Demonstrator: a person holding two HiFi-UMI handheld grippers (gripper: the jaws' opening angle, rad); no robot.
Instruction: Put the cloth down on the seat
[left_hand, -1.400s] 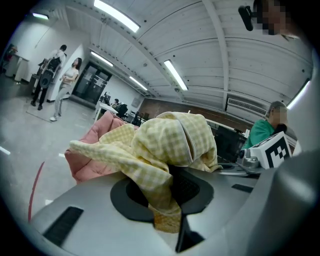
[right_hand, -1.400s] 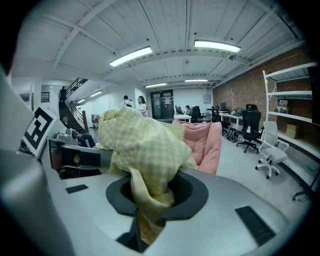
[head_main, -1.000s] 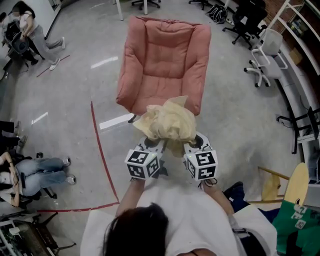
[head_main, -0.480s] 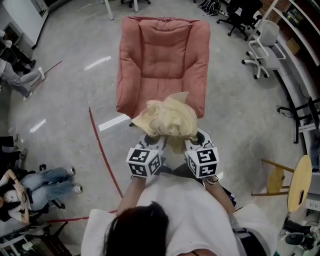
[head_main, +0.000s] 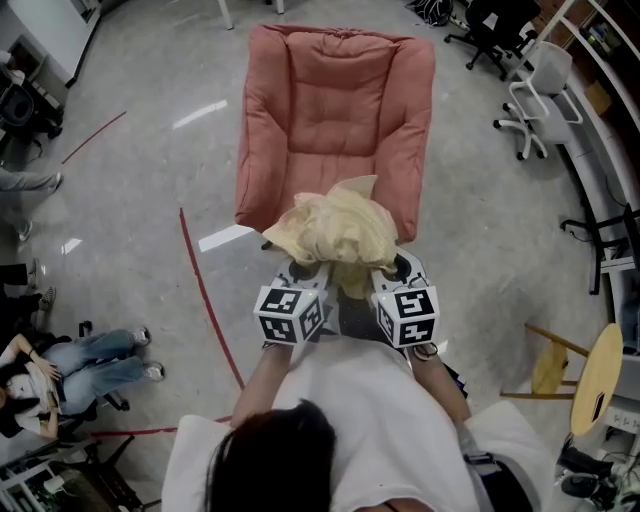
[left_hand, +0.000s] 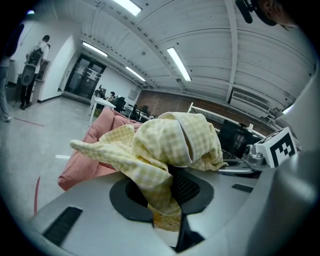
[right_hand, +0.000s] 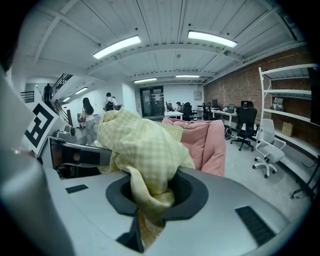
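Left gripper (head_main: 303, 270): jaws nearly closed, pinching a fold of the yellow checked cloth (head_main: 338, 228). Cloth hangs bunched between both grippers at the front edge of the pink seat (head_main: 335, 120), not on it. Right gripper (head_main: 397, 268): jaws likewise clamped on cloth. Risk: if released here, the bundle probably slides off to the floor (head_main: 130, 230). Wedged folds may snag.

Cloth (head_main: 340, 228): thin woven check fabric, soft, matt. Chair (head_main: 335, 110): padded, quilted textile, matt. Floor (head_main: 130, 230): smooth, glossy, mirrors the lights. Stool (head_main: 598, 375): wood-look seat. My left claw (left_hand: 167, 200) and right claw (right_hand: 150, 202): smooth matt grey plastic shells.
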